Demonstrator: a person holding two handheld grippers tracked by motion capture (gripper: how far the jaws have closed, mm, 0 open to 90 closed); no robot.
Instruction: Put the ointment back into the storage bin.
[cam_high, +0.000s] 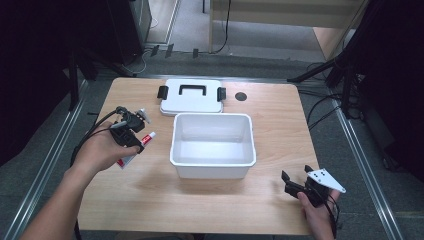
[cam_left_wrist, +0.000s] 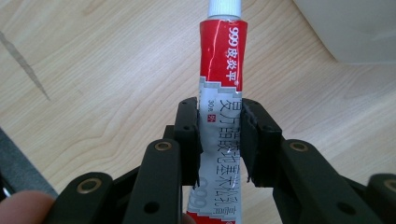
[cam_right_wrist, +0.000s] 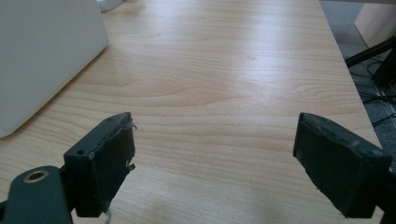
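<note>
High view: wooden table (cam_high: 150, 200) on grey floor (cam_high: 370, 165).

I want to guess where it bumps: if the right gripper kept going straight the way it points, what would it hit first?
Probably nothing soon. The right gripper has its jaws open and points along bare table. The white box sits off to its left side, likely out of the line, though depth is hard to judge.
</note>
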